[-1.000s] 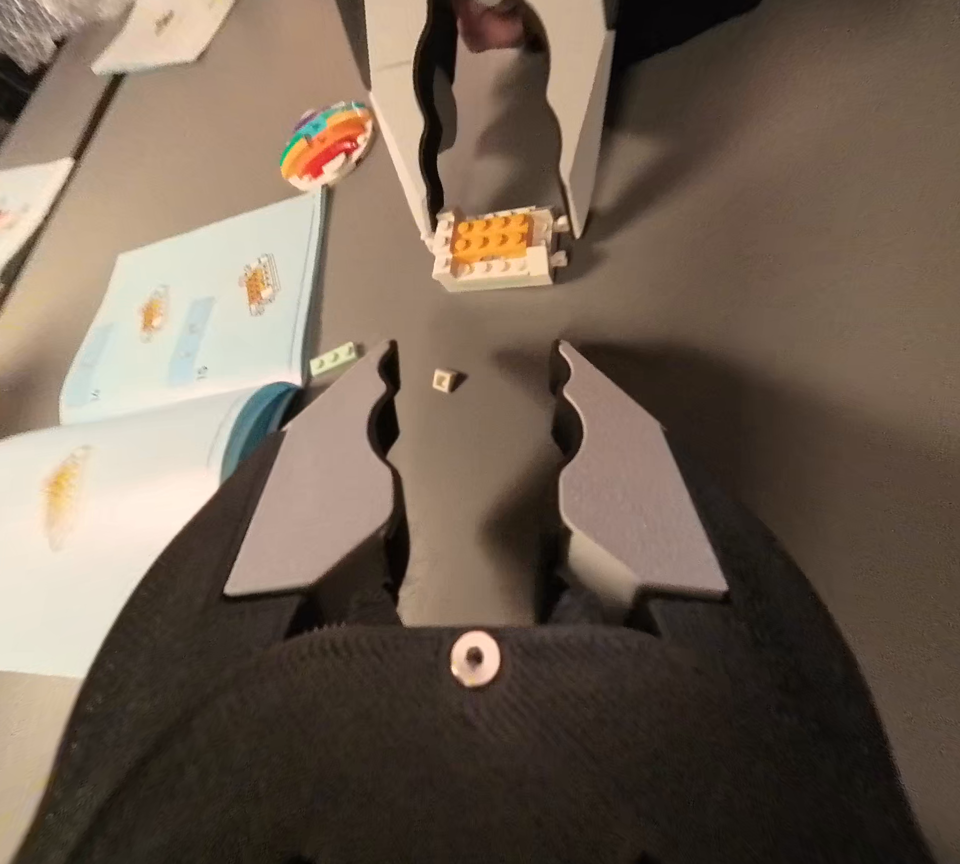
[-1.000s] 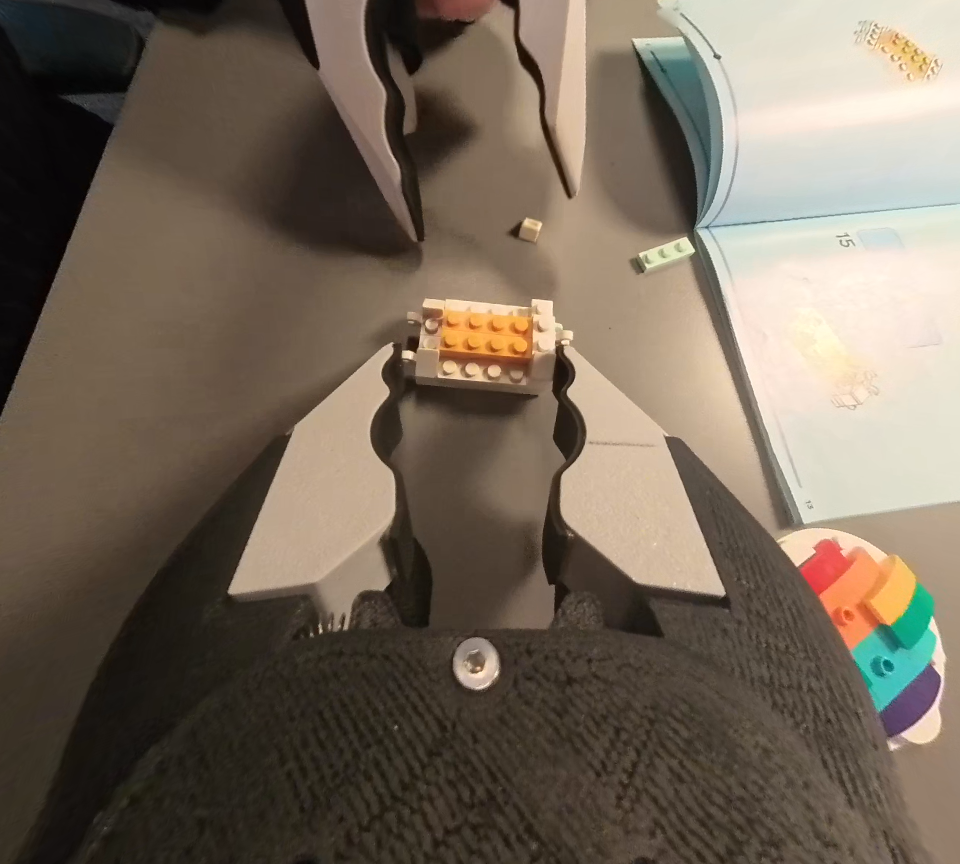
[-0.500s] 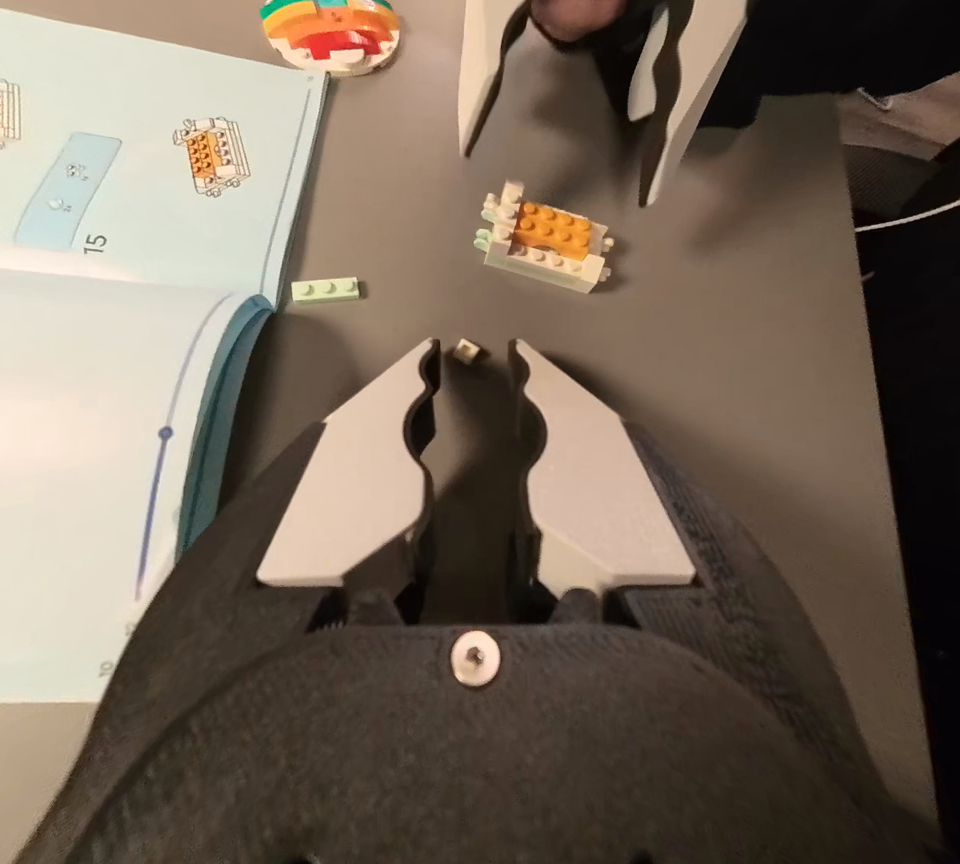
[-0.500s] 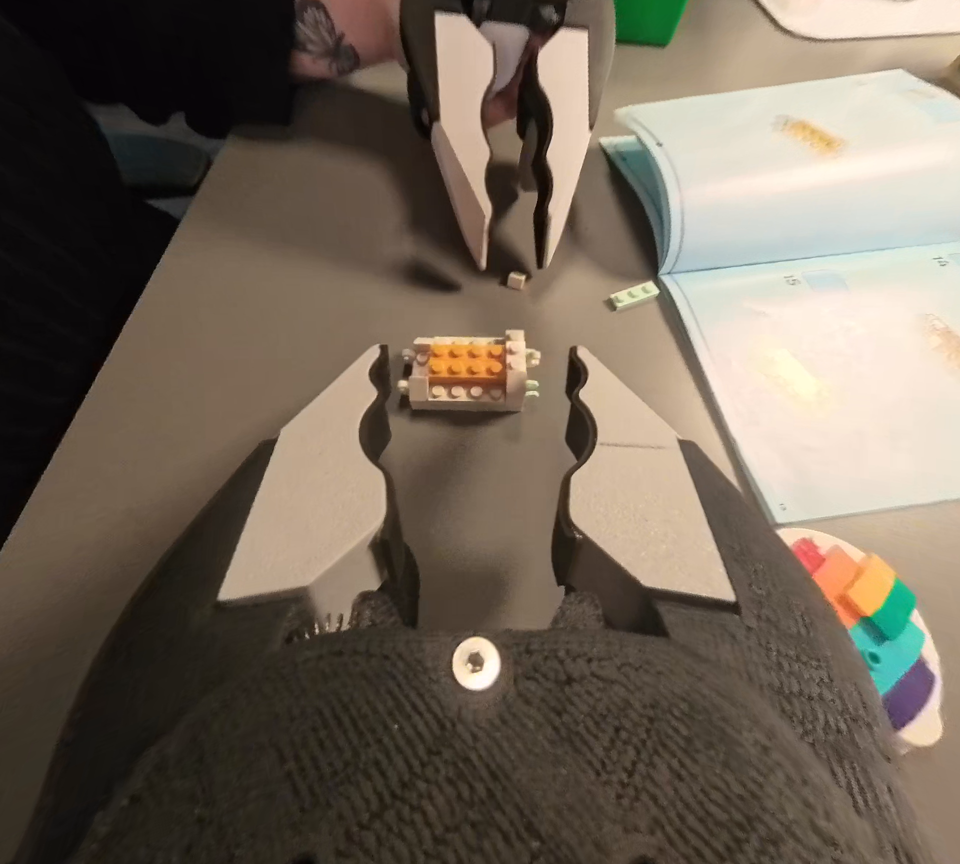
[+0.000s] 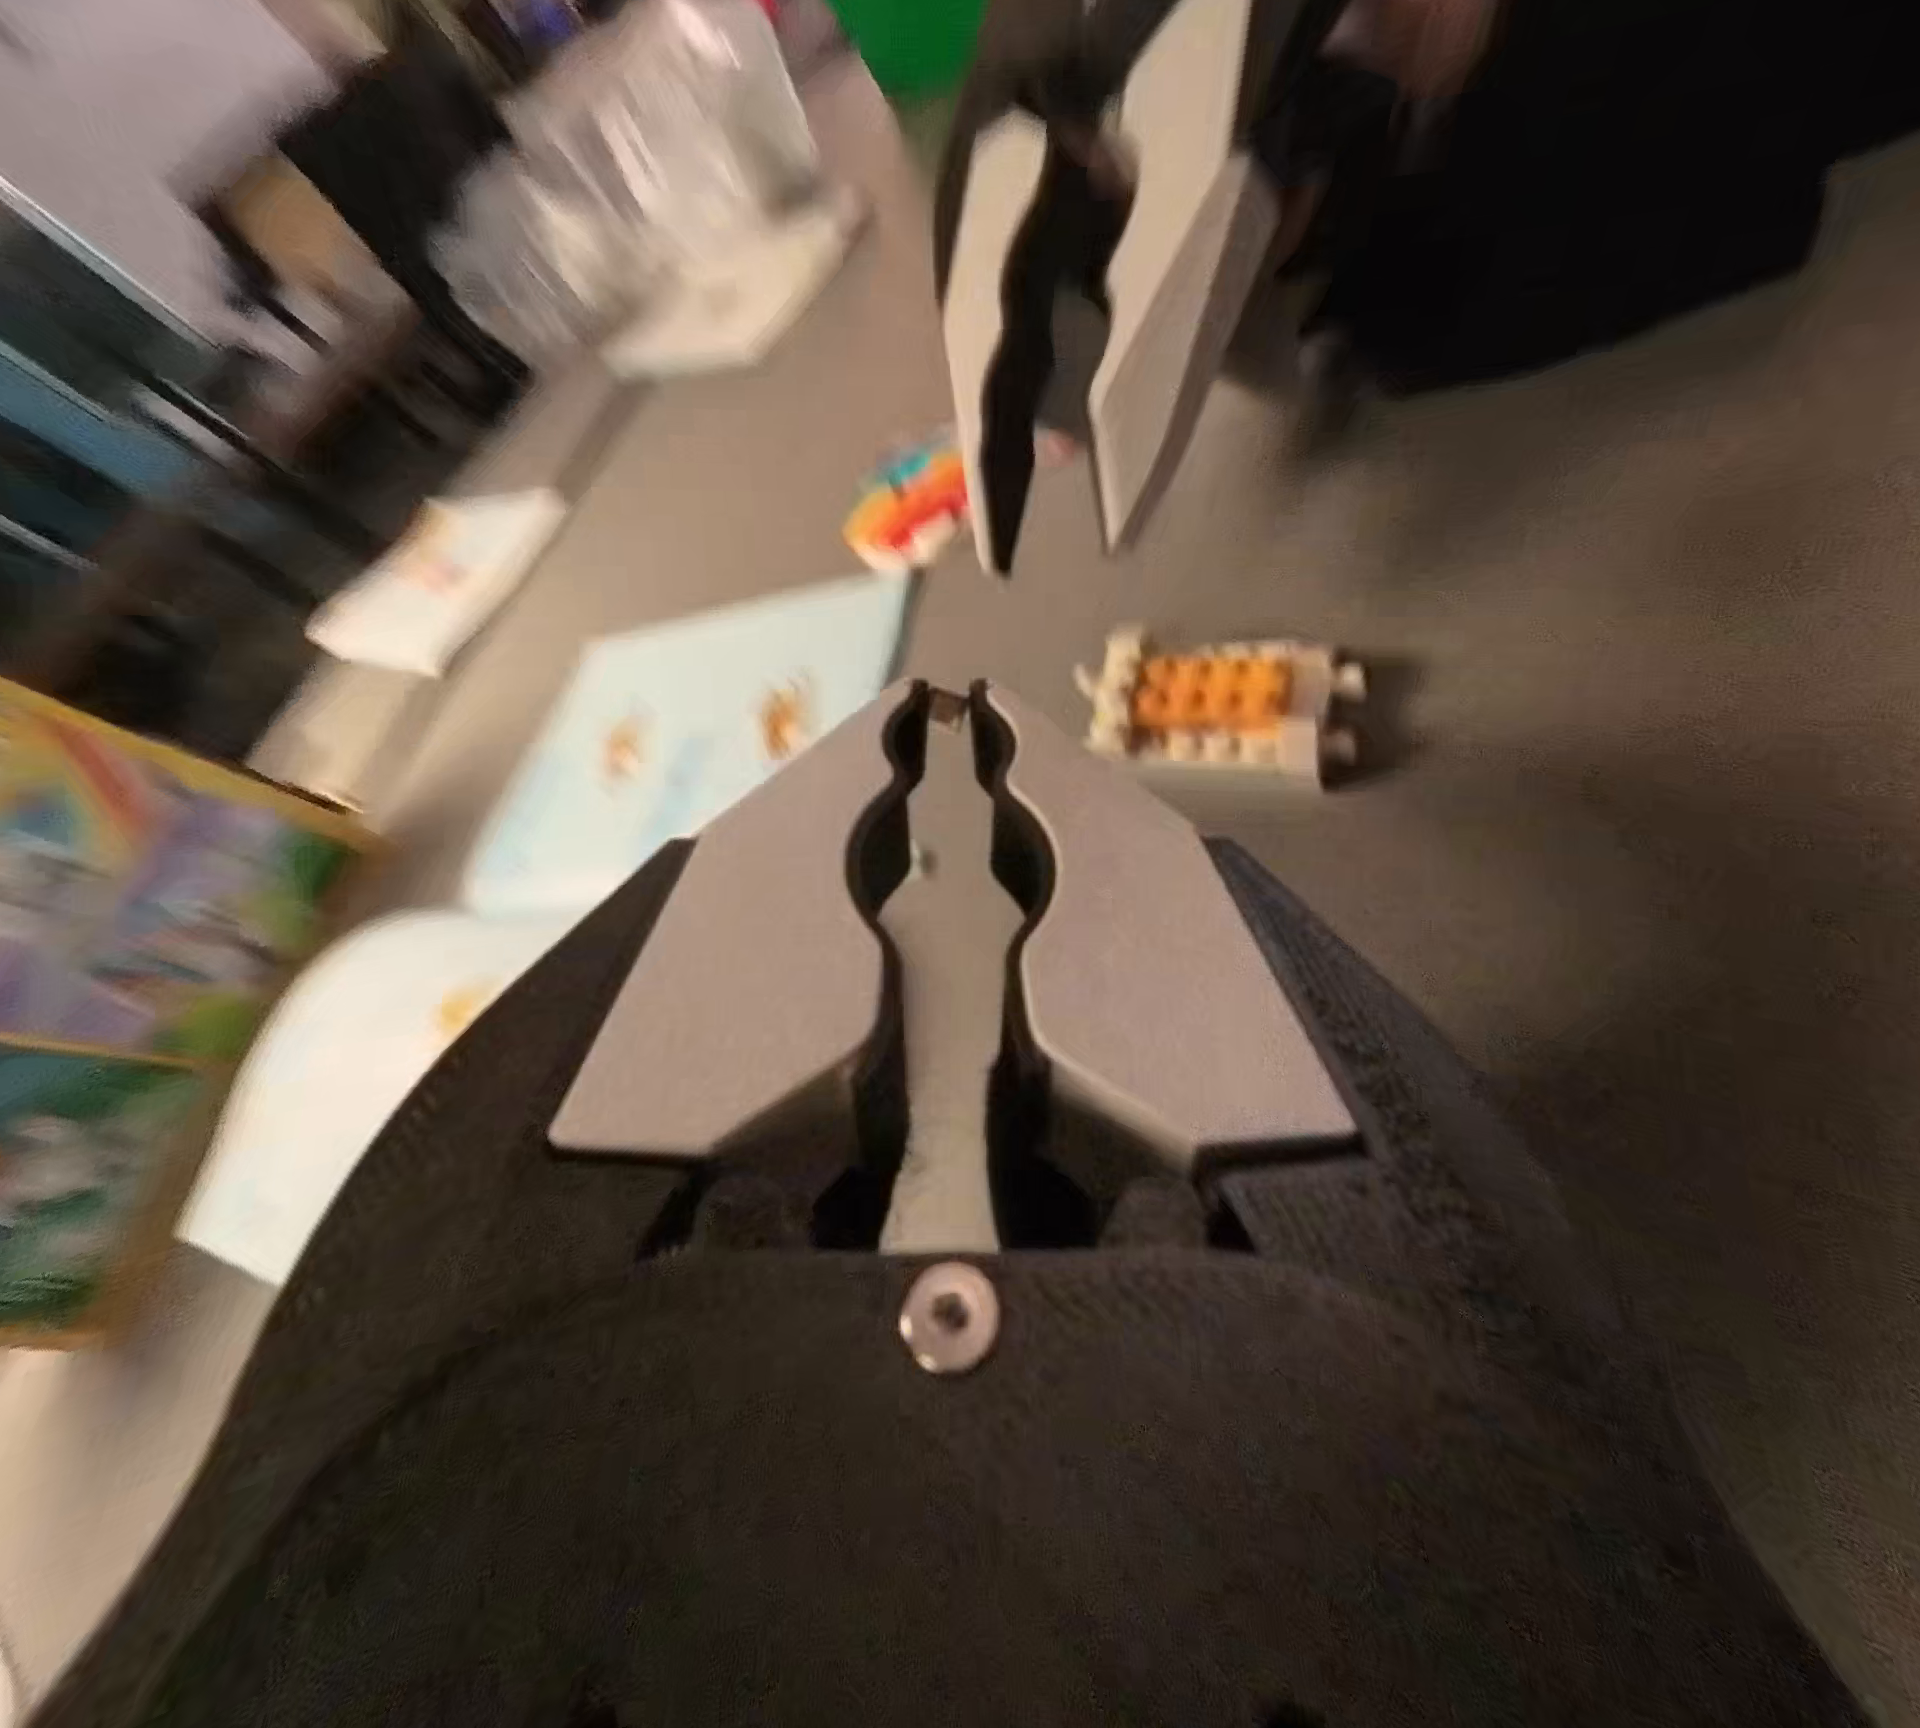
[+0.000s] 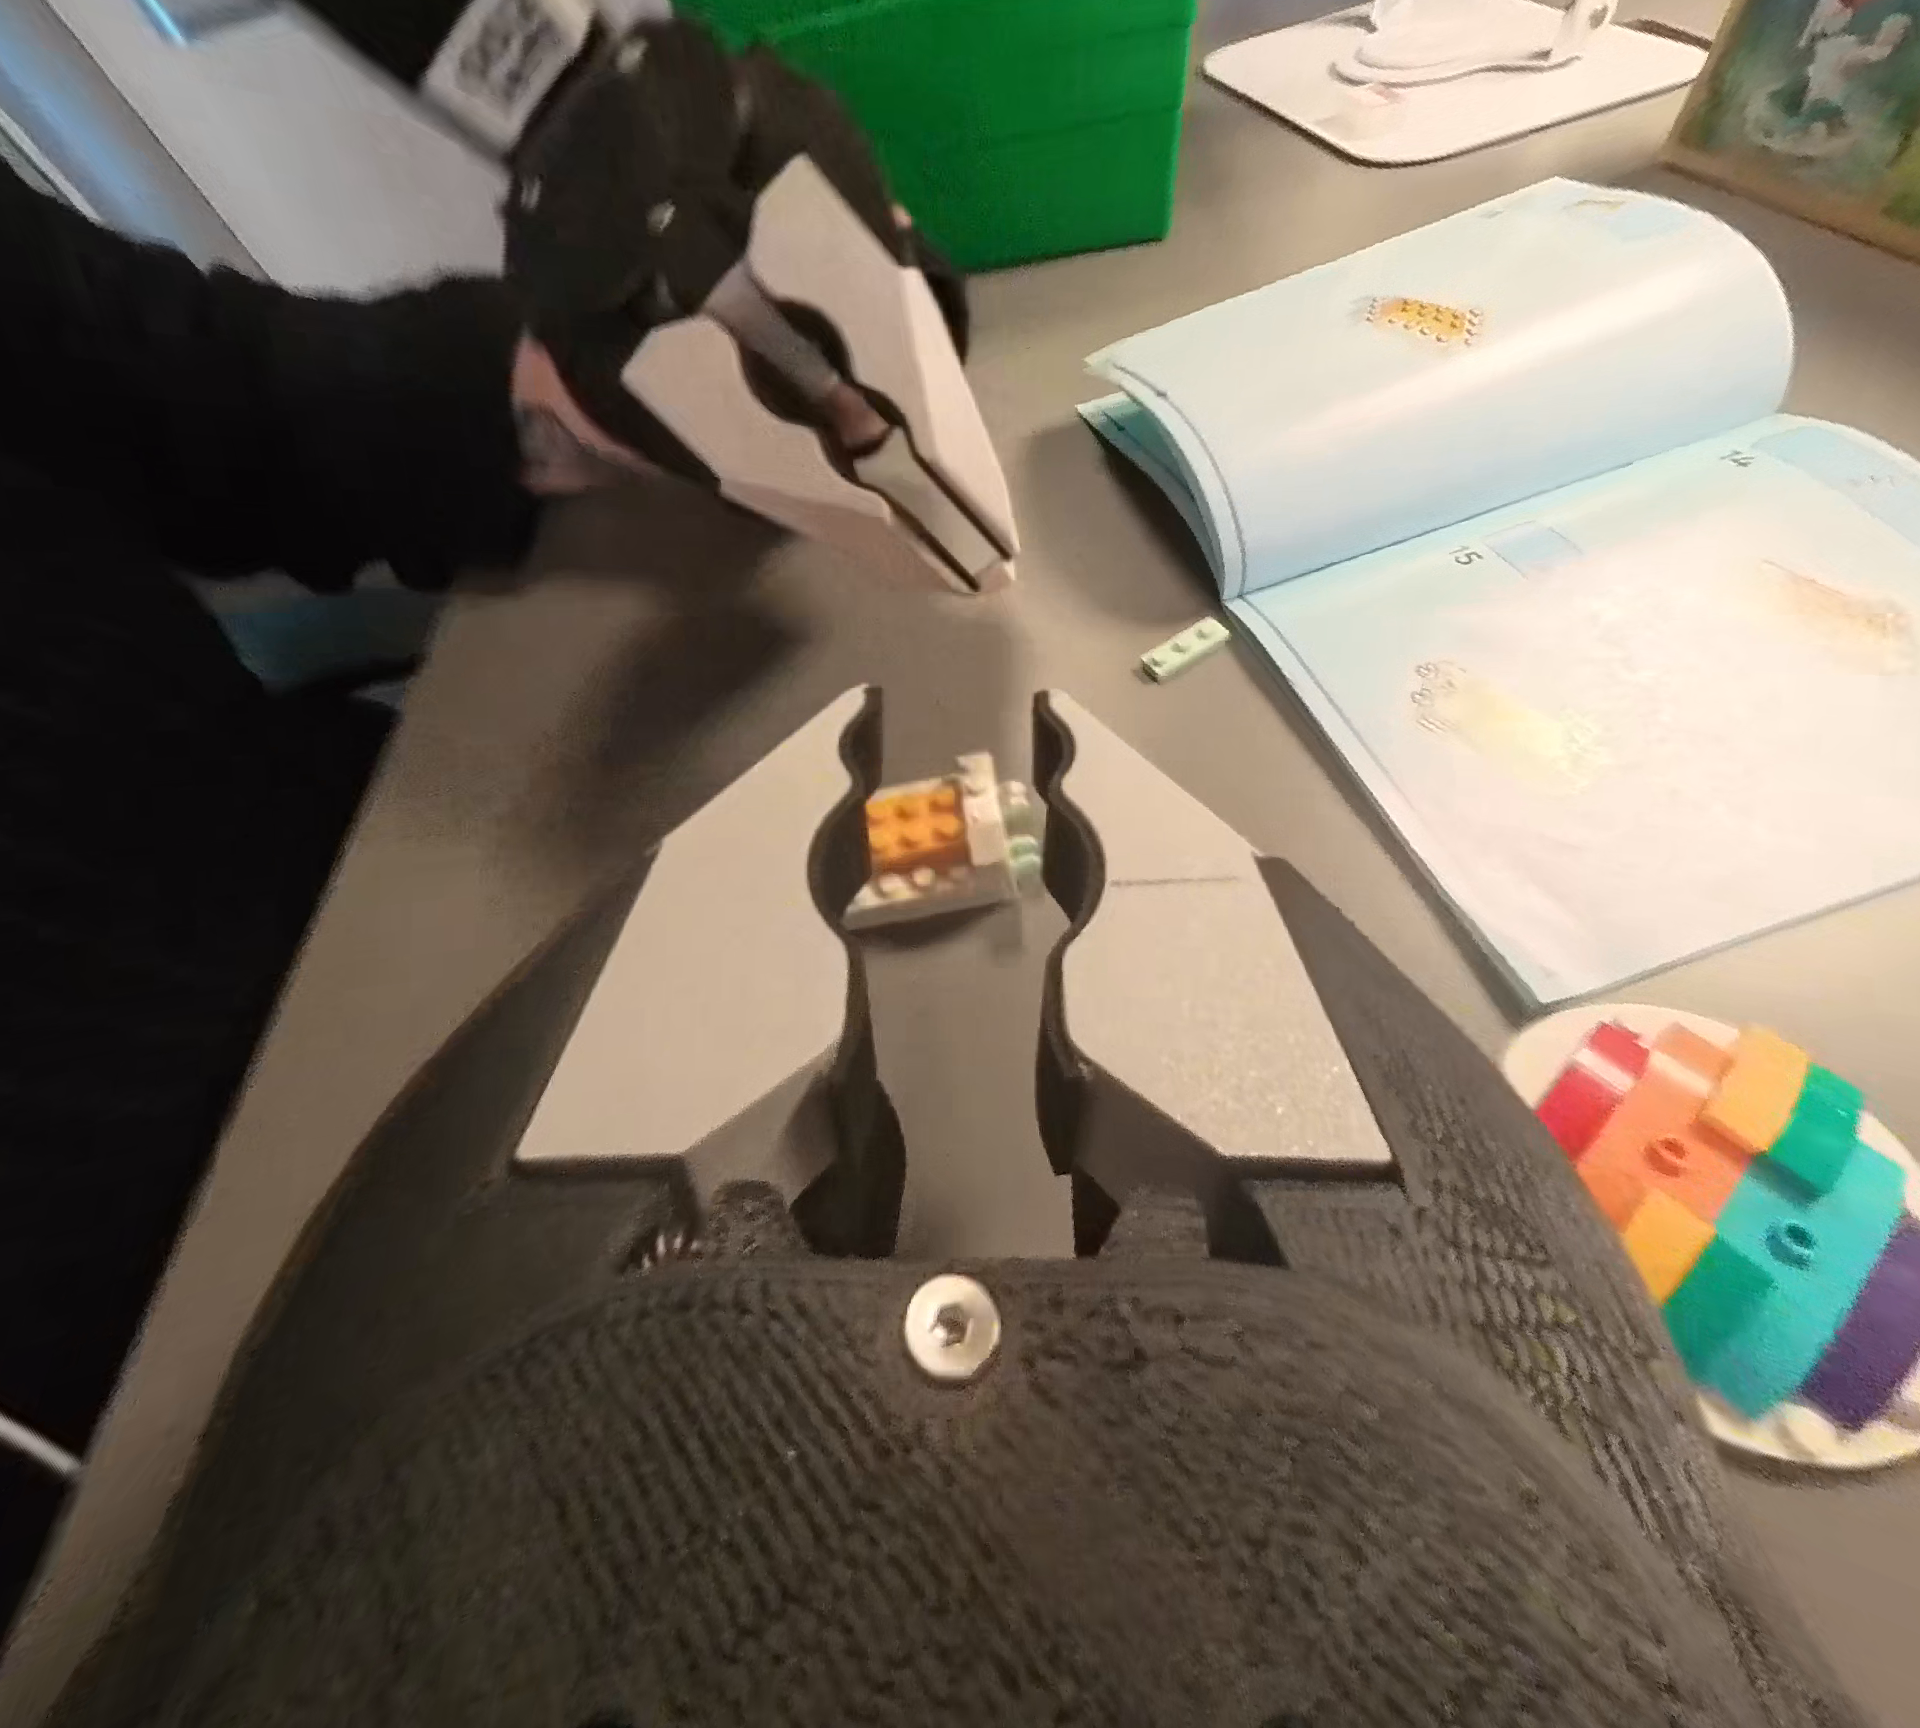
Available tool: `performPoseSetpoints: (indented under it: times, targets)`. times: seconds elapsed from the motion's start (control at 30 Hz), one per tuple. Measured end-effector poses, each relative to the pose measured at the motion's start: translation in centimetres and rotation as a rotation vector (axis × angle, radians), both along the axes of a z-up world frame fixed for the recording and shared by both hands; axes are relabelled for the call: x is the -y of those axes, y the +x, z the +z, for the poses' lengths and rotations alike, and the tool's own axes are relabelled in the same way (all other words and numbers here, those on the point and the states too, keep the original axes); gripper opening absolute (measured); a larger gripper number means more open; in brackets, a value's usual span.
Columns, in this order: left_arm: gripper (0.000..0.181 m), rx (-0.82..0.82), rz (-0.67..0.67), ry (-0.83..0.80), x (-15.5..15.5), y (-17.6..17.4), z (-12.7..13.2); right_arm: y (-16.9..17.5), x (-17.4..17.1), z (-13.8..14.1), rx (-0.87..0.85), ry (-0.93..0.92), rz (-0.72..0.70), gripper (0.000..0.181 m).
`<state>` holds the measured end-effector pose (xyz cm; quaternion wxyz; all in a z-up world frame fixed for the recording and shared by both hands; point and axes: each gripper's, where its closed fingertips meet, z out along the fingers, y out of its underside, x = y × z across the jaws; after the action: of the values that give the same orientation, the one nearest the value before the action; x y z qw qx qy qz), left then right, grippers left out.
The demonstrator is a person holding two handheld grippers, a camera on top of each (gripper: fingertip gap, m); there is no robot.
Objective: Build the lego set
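My left gripper (image 5: 948, 699) is shut on a small tan piece (image 5: 948, 706) and holds it above the table. It also shows in the right wrist view (image 6: 982, 575), jaws together and pointing down. The orange and white build (image 5: 1216, 710) lies on the grey table to the right of the left gripper's tips. My right gripper (image 6: 953, 699) is open and empty, raised over the build (image 6: 935, 837), which shows between its fingers. The right gripper hangs tips down in the left wrist view (image 5: 1051, 540). A mint plate (image 6: 1184, 648) lies by the booklet.
An open instruction booklet (image 6: 1558, 639) lies on the right of the table. A rainbow disc build (image 6: 1714, 1231) sits near it. A green bin (image 6: 966, 89), a white stand base (image 6: 1455, 68) and a picture box (image 6: 1818, 16) stand at the back. A person's dark sleeve (image 6: 260, 421) is at the left.
My left gripper closed on the small tan piece and lifted it off the table. My right gripper rose above the build and its jaws narrowed.
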<state>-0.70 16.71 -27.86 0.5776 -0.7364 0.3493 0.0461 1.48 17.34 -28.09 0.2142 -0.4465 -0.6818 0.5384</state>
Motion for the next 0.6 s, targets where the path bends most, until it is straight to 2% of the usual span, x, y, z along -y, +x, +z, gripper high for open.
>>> performPoseSetpoints:
  times: [0.03,0.13,0.27,0.6]
  targets:
    - [0.007,-0.051,0.001,0.091,0.0,0.7,1.1,0.0,0.2,0.5,-0.007,-0.05,0.004,0.026]
    - [0.007,-0.137,0.0,0.24,0.0,2.5,2.8,0.4,0.7,2.1,-0.035,-0.183,0.038,0.023]
    - [0.007,-0.184,-0.01,0.294,0.0,3.7,3.2,0.9,1.2,3.4,-0.048,-0.31,0.087,0.016]
    - [0.007,-0.272,-0.03,0.327,0.3,4.2,2.9,1.2,1.6,3.3,-0.034,-0.329,0.124,0.006]
